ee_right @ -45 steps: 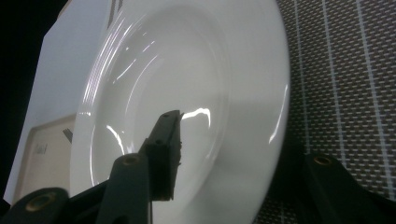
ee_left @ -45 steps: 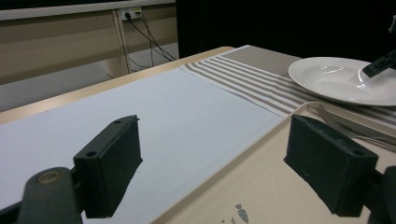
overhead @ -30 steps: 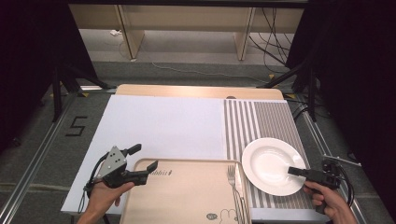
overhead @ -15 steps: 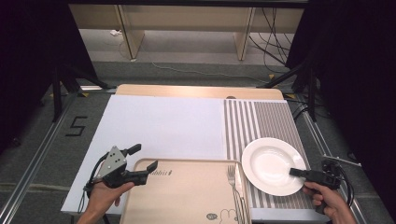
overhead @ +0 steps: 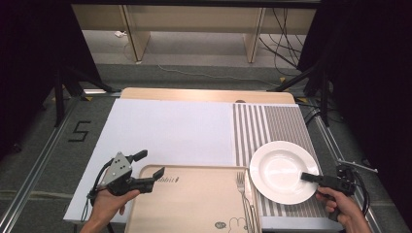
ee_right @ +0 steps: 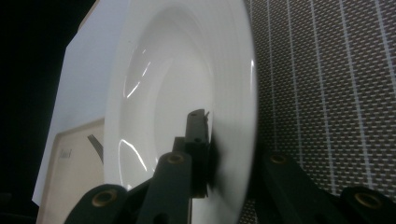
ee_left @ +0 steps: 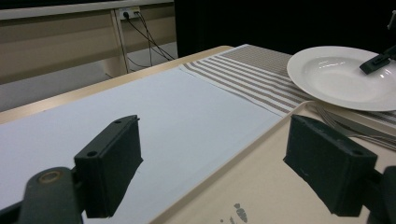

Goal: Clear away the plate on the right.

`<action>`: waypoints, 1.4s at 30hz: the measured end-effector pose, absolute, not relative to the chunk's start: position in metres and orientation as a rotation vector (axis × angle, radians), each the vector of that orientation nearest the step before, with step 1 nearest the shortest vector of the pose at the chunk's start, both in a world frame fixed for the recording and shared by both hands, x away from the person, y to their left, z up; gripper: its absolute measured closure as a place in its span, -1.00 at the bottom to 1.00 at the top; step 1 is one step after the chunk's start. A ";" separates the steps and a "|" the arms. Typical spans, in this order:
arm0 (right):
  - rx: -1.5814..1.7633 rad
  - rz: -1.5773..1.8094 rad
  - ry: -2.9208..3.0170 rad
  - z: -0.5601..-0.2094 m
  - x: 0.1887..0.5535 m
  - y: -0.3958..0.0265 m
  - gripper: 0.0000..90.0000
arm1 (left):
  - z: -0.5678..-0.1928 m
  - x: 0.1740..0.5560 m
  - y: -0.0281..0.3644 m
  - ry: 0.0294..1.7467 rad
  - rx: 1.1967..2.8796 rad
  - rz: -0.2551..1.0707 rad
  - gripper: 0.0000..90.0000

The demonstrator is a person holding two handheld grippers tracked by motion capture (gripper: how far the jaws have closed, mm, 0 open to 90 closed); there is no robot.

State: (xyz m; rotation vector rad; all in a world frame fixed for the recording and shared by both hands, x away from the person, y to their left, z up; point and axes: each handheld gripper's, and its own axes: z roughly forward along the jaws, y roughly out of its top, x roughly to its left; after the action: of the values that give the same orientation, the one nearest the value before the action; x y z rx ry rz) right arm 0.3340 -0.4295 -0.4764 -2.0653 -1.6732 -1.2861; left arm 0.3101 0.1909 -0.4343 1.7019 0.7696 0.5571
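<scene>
Glossy white round plate [overhead: 282,170] — rim pinched by right gripper [overhead: 311,177] jaws; left gripper [overhead: 149,169] jaws wide.

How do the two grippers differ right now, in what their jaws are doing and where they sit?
The left gripper has its jaws wide apart with nothing between them; the right gripper has been closing its jaws onto the rim of the white plate. The left one sits at the tray's left corner, the right one over the striped mat. Both are hand-held.
</scene>
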 end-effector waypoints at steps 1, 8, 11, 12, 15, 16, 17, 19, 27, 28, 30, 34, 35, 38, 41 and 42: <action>-2.060 -1.291 -1.663 -0.476 0.334 -0.430 0.80 | -0.434 0.310 0.191 0.769 1.701 0.557 -0.61; -2.079 -1.322 -1.637 -0.475 0.335 -0.428 0.84 | -0.434 0.310 0.191 0.769 1.701 0.556 -0.61; -2.077 -1.334 -1.650 -0.478 0.334 -0.429 0.84 | -0.434 0.310 0.191 0.771 1.700 0.556 -0.61; -2.079 -1.327 -1.626 -0.478 0.334 -0.429 0.84 | -0.434 0.310 0.191 0.770 1.701 0.556 -0.61; -2.089 -1.340 -1.597 -0.477 0.334 -0.428 0.84 | -0.435 0.311 0.190 0.765 1.696 0.552 -0.61; -2.096 -1.331 -1.597 -0.476 0.334 -0.428 0.84 | -0.435 0.311 0.191 0.767 1.695 0.551 -0.61; -2.092 -1.339 -1.607 -0.476 0.334 -0.428 0.84 | -0.435 0.311 0.191 0.769 1.695 0.552 -0.61; -2.107 -1.331 -1.617 -0.476 0.334 -0.427 0.84 | -0.435 0.311 0.191 0.773 1.699 0.556 -0.61; -2.105 -1.369 -1.609 -0.473 0.330 -0.428 0.84 | -0.434 0.310 0.192 0.772 1.696 0.558 -0.61; -2.084 -1.403 -1.617 -0.474 0.331 -0.428 0.84 | -0.434 0.310 0.192 0.772 1.696 0.559 -0.61; -2.082 -1.423 -1.575 -0.471 0.331 -0.425 0.84 | -0.434 0.311 0.192 0.771 1.697 0.561 -0.61; -2.074 -1.410 -1.589 -0.465 0.329 -0.419 0.84 | -0.434 0.311 0.192 0.774 1.697 0.561 -0.61; -2.072 -1.422 -1.607 -0.465 0.330 -0.417 0.84 | -0.434 0.310 0.192 0.773 1.697 0.560 -0.61; -2.042 -1.419 -1.603 -0.461 0.329 -0.412 0.84 | -0.434 0.311 0.192 0.775 1.696 0.560 -0.61; -2.015 -1.450 -1.601 -0.457 0.330 -0.405 0.84 | -0.435 0.311 0.192 0.779 1.696 0.561 -0.61; -2.016 -1.438 -1.586 -0.455 0.330 -0.402 0.84 | -0.435 0.311 0.192 0.778 1.696 0.561 -0.61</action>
State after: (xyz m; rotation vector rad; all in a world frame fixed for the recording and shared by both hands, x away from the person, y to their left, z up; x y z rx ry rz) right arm 0.3302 -0.4018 -0.4555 -2.0155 -1.5858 -1.4382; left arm 0.3107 0.1921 -0.4346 1.6960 0.7783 0.5615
